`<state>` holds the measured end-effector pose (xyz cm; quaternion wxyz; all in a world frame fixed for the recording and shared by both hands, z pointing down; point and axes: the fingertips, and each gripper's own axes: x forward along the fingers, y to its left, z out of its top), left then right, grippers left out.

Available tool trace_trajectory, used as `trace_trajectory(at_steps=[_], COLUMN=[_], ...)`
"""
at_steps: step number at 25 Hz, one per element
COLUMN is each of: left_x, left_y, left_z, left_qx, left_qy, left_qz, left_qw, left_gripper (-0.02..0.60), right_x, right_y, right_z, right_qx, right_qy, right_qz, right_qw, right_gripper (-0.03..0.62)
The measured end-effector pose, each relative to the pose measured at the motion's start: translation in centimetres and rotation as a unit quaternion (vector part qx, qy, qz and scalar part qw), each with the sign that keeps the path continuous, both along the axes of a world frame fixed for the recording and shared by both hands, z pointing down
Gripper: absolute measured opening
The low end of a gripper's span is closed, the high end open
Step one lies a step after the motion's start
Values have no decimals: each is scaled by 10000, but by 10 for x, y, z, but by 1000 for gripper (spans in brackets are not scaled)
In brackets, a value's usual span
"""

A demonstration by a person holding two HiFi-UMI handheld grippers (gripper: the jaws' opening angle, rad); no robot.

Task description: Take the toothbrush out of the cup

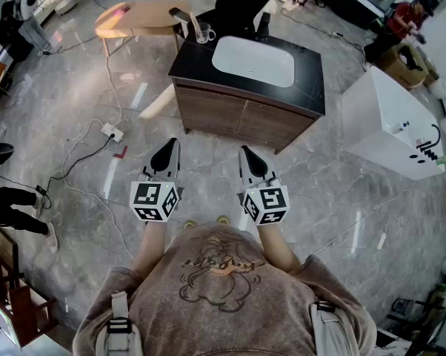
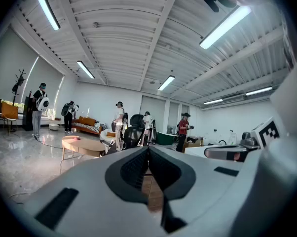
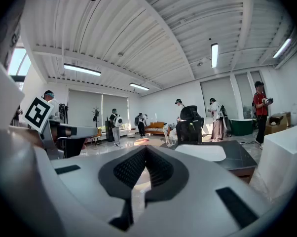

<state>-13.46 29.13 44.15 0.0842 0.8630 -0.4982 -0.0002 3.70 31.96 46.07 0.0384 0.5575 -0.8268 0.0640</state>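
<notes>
A clear glass cup (image 1: 202,33) with a toothbrush (image 1: 194,22) standing in it sits on the far left corner of a black vanity counter (image 1: 312,87), beside a white sink (image 1: 253,60). My left gripper (image 1: 170,145) and right gripper (image 1: 245,152) are held side by side above the floor, well short of the vanity. Both point towards it. In the left gripper view the left gripper (image 2: 148,148) has its jaws shut with nothing between them. The right gripper (image 3: 146,148) is shut and empty too. In the right gripper view the cup (image 3: 168,139) shows small beyond the jaws, left of the sink (image 3: 200,152).
A wooden table (image 1: 138,17) stands at the far left and a black office chair (image 1: 241,6) behind the vanity. A white cabinet (image 1: 393,124) is at the right. A power strip (image 1: 112,132) and cables lie on the floor at the left. Several people stand around the room.
</notes>
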Motion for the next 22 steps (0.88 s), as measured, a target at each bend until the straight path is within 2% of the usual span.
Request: trace_trajectory(at_steps=[10,13,17,22], left_x=[8,14,30,40], left_y=[2,3,5,7], left_z=[-1,-2,7,11], left_qx=[-75,-32,-50,-100], left_qy=[-50,-12,-168,-4], left_qz=[17,-13,-80,-236], left_qw=[10000,10000,9998,9997], left_gripper=[18,18,18,18], right_x=[0,9,26,47], right_y=[3,5,8,8], right_z=[-3,-3,-2,-1], right_qx=[-25,-29,44,146], right_qy=[-190,-188,-102,-82], right_qz=[-268,-323,-442,-585], right_qw=[9995,9993,9990,9981], right_gripper=[15,15,15,15])
